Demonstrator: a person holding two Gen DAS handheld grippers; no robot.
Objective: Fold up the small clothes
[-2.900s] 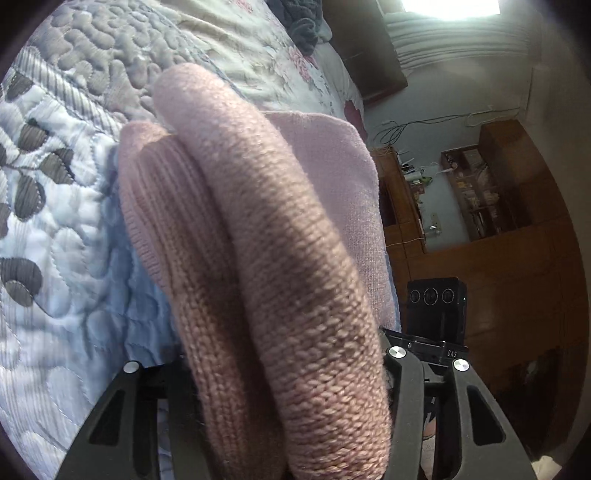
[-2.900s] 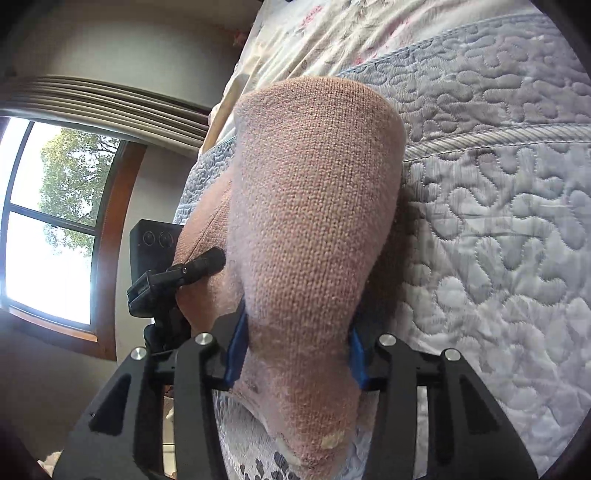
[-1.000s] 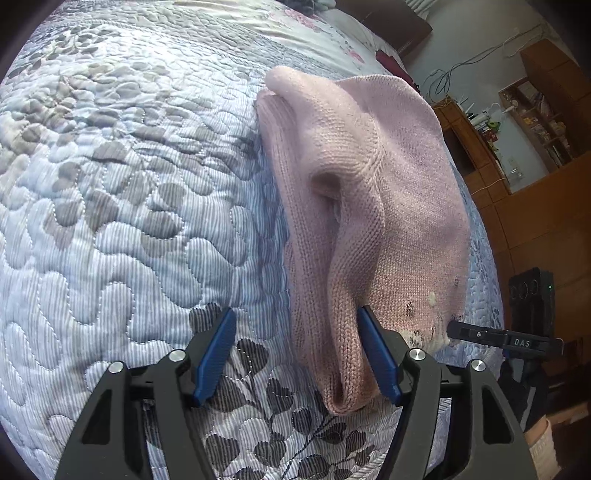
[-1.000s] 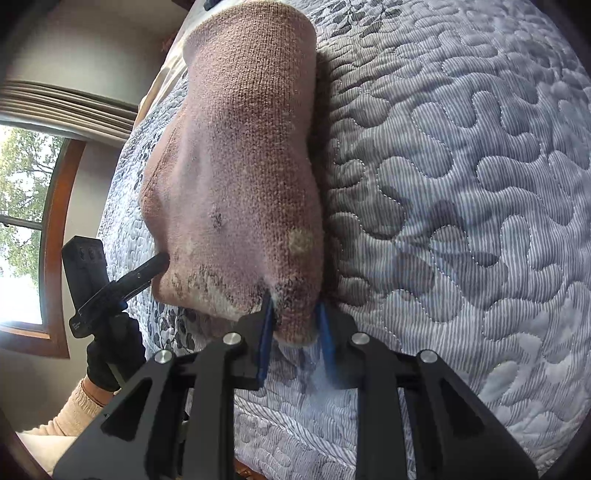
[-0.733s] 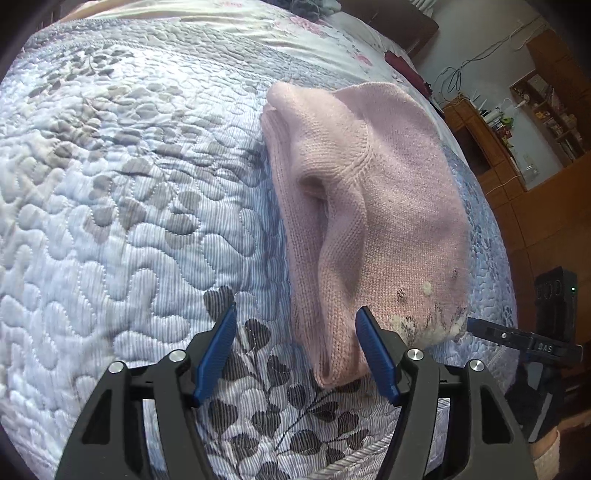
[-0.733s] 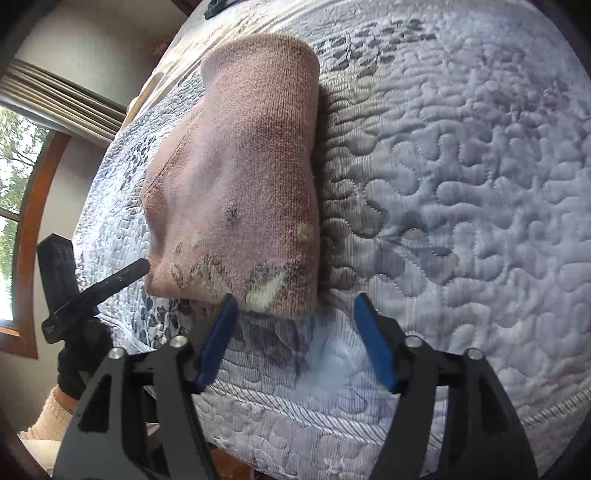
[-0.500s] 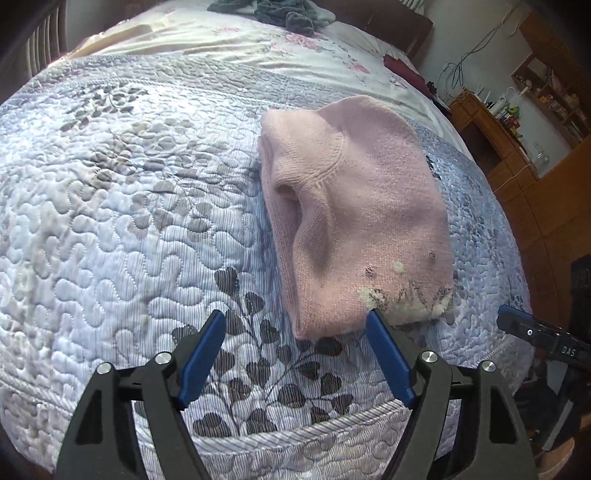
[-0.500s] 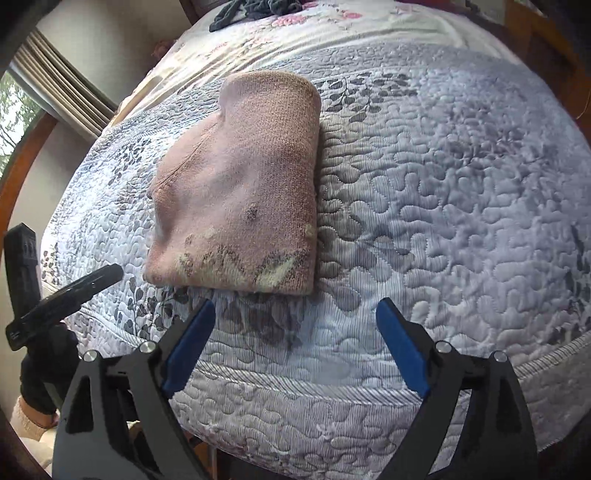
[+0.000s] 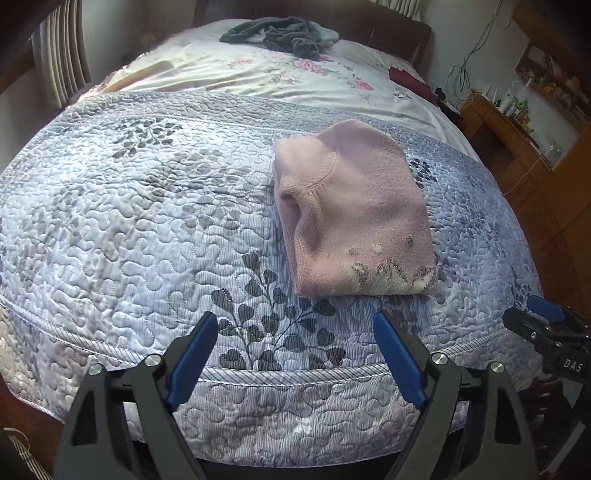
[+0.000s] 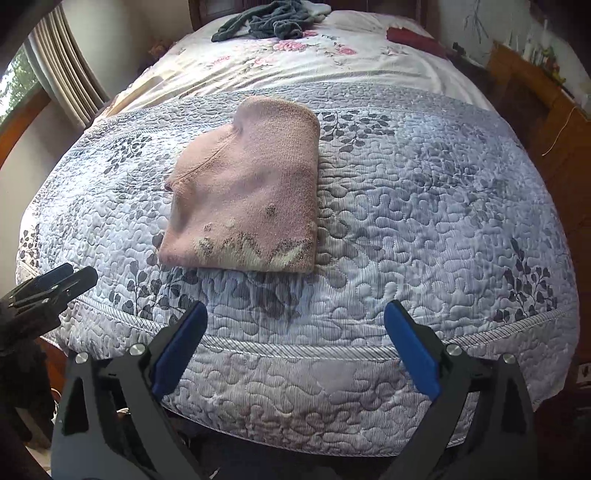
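- Presently, item: pink knitted sweater [image 9: 354, 206], small, folded into a compact rough rectangle, with a pale and dark pattern band along its near edge.
- Location: lying flat on the blue-grey quilted bedspread [image 9: 129, 229], near the foot edge of the bed, right of centre in the left wrist view and left of centre in the right wrist view [image 10: 247, 188]. Nothing rests on it.
- Left gripper [image 9: 295, 354]: jaws spread wide, empty, hovering off the foot of the bed, short of the sweater and not touching it.
- Right gripper [image 10: 295, 343]: jaws likewise spread wide, empty, clear of the cloth.
- Handling, judged: light, soft and limp; the loose knit probably sags and unfolds if lifted by one layer only. Not fragile, not slippery; the wool should catch well on the pads.
- Weak point: the left side of the bundle gapes open where a rolled layer stands proud, so the layers there are not pressed together.
- Where to take hold, judged: pinch through all layers at the two near corners of the patterned edge, one gripper each, or at the thick folded right side.
- Other stock: a dark grey heap of garments [image 9: 277, 35] at the head of the bed, well apart, on a floral sheet [image 9: 258, 74].
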